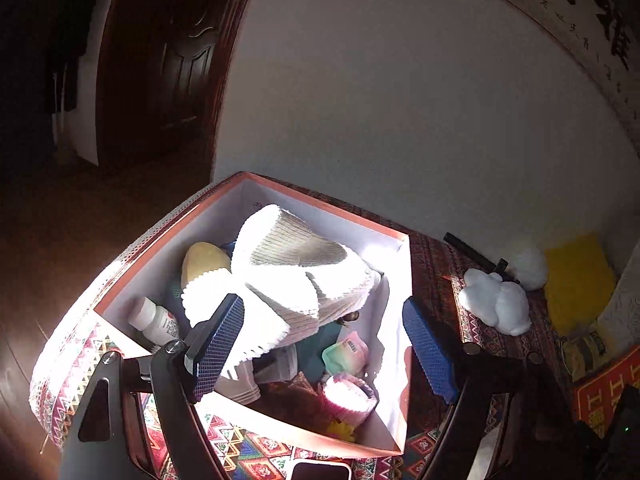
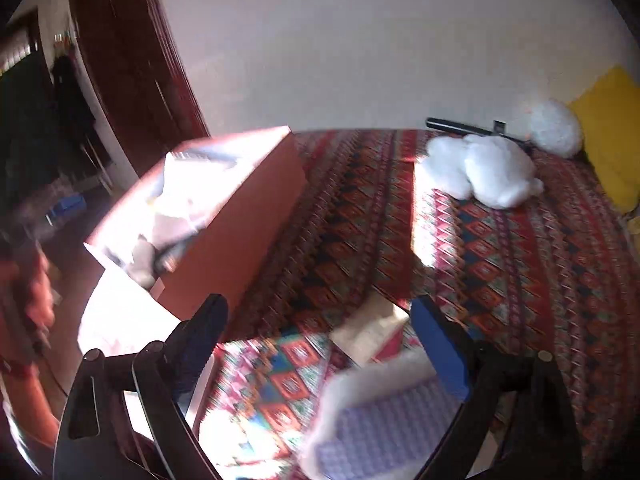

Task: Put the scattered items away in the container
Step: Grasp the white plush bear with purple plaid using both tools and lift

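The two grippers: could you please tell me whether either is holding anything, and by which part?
Nothing is held. The left gripper hangs open over the box, its pads clear of the white slipper. The right gripper is open above the patterned cloth.

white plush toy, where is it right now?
The white plush toy lies outside the box on the patterned tablecloth, far right in both wrist views, just in front of a black rod by the wall.

Left gripper [image 1: 320,344] hangs over the orange-rimmed box [image 1: 256,420], jaws wide apart, nothing between them. Inside: white ribbed cloth [image 1: 296,268] on top, white bottle [image 1: 154,320] in the left corner. White plush toy [image 1: 496,300] lies on the patterned tablecloth [image 1: 432,272].
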{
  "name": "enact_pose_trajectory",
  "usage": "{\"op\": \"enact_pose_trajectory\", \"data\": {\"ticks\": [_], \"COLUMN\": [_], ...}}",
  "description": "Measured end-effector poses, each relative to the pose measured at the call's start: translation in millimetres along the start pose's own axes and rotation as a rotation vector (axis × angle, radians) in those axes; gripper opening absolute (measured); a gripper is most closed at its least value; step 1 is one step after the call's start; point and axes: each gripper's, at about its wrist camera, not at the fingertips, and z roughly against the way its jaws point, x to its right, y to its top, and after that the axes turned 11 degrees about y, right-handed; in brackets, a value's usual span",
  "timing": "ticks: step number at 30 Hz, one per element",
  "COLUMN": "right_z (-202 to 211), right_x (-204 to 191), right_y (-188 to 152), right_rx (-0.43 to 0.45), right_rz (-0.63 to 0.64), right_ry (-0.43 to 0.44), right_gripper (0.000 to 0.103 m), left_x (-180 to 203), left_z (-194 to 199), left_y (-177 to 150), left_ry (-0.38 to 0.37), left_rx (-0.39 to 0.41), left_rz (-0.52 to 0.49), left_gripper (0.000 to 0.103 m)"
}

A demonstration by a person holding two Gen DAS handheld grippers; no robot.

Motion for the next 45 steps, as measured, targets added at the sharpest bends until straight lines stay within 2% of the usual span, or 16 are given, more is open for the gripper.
{"op": "enact_pose_trajectory", "data": {"ticks": [2, 4, 6, 8, 12, 15, 17, 19, 22, 24, 26, 29, 30, 35, 40, 45], "right_z": [-9, -15, -8, 13, 51, 49, 31, 10, -6, -17, -22, -24, -27, -29, -16, -12], "right_x": [3, 9, 26, 54, 152, 210, 231, 232, 204, 184, 178, 179, 179, 162, 131, 105], "right_y": [-40, -76, -95, -99, -124, -158, -177, -174, -148, -136, -134, -136, -136, -124, -93, -57], "right_rx": [-0.116, -0.197, -0.180, -0.091, 0.159, 0.242, 0.212, 0.135, 0.032, -0.018, -0.005, 0.033, 0.045, 0.166, 0.233, 0.260], "right_rz": [0.102, 0.158, 0.082, -0.078, -0.638, -0.908, -1.102, -1.120, -0.935, -0.838, -0.837, -0.883, -0.903, -0.895, -0.819, -0.773], "right_ry": [-0.146, -0.200, -0.089, 0.003, 0.337, 0.380, 0.471, 0.569, 0.523, 0.523, 0.541, 0.647, 0.701, 0.884, 0.936, 1.021], "right_gripper": [0.102, 0.102, 0.102, 0.102, 0.102, 0.102, 0.102, 0.102, 0.103, 0.103, 0.101, 0.080, 0.078, 0.077, 0.077, 0.077], "left_x": [33, 70, 104, 130, 154, 170, 175, 178, 186, 190, 191, 199, 203, 216, 198, 166], "left_z": [7, 12, 9, -4, -42, -58, -66, -78, -87, -82, -73, -41, -26, 35, 64, 94], "left_y": [-12, -32, -61, -98, -172, -199, -210, -220, -234, -236, -231, -211, -204, -181, -151, -116], "left_ry": [-0.078, -0.160, -0.250, -0.353, -0.476, -0.520, -0.567, -0.624, -0.671, -0.650, -0.660, -0.574, -0.553, -0.480, -0.440, -0.324], "left_rx": [-0.026, -0.073, -0.160, -0.302, -0.592, -0.680, -0.722, -0.784, -0.811, -0.769, -0.711, -0.522, -0.451, -0.194, -0.086, 0.080], "left_rz": [-0.067, -0.149, -0.211, -0.233, -0.195, -0.169, -0.118, -0.040, 0.019, 0.011, 0.012, -0.076, -0.120, -0.231, -0.224, -0.211], "left_gripper": [0.081, 0.081, 0.081, 0.081, 0.081, 0.081, 0.082, 0.092, 0.095, 0.091, 0.074, 0.065, 0.063, 0.062, 0.062, 0.062]}}
